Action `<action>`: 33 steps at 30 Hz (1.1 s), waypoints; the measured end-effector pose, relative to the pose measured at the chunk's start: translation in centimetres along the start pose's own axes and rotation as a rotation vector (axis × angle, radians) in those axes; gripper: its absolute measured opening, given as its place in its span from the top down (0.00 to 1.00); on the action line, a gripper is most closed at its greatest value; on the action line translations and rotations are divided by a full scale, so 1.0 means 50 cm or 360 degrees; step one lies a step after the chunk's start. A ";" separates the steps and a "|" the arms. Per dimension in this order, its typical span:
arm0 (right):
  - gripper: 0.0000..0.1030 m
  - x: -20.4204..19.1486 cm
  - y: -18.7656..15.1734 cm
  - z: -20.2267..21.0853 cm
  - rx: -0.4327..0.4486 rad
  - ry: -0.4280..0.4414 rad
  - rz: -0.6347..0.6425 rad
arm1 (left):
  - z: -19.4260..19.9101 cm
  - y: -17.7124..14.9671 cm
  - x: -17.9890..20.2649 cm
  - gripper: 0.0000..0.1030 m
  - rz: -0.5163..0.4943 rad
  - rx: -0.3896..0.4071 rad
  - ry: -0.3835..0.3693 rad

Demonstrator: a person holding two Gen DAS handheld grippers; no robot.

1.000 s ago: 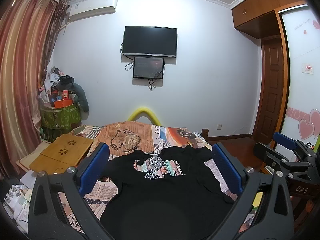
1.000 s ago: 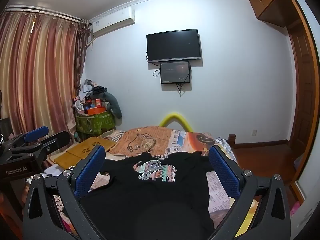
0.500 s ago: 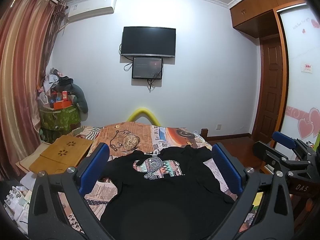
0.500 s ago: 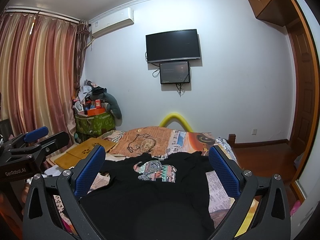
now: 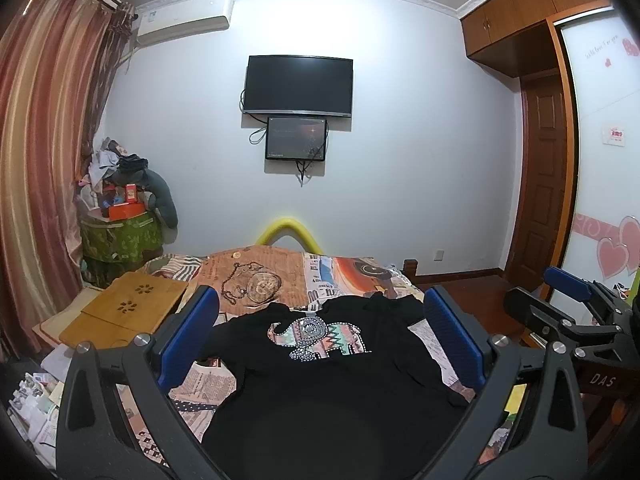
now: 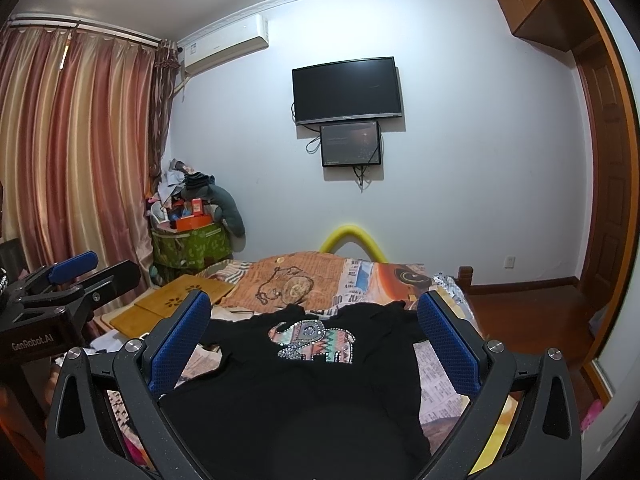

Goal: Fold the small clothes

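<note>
- I am holding the left gripper (image 5: 320,336) and right gripper (image 6: 314,332) spread apart, empty, above the black shirt (image 5: 332,380) at lower centre.
- Pinching one layer risks bunching the fold.

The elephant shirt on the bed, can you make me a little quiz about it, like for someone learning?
1. True or false: the left claw is shut on the shirt.
2. What picture is on the shirt's front?
3. Pick one. The shirt lies: A) folded in a neat square, B) spread out on the bed, C) hanging on the door.

Key
1. False. Both claws, the right claw too, are open above the shirt and hold nothing.
2. A patterned elephant.
3. B
</note>
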State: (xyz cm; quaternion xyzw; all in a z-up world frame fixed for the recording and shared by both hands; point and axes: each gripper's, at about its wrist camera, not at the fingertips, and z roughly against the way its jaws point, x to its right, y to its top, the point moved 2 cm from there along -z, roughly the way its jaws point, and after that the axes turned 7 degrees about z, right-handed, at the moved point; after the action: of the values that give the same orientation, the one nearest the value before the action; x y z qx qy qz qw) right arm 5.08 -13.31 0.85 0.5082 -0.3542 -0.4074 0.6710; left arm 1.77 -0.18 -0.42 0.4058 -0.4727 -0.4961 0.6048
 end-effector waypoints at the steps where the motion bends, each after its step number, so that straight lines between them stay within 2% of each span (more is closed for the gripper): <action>1: 0.01 -0.001 0.000 0.000 0.0000 0.0000 0.0001 | 0.001 0.000 0.000 0.00 0.0001 0.0001 0.0001; 33: 0.00 0.007 -0.003 -0.008 -0.0020 -0.0012 -0.0002 | -0.014 -0.005 0.003 0.00 0.0007 -0.0011 -0.0009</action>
State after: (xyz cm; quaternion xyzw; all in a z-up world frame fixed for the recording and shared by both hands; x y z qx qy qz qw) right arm 5.55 -13.48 0.64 0.5026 -0.3539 -0.4119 0.6726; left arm 2.39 -0.35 -0.80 0.4013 -0.4734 -0.4976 0.6060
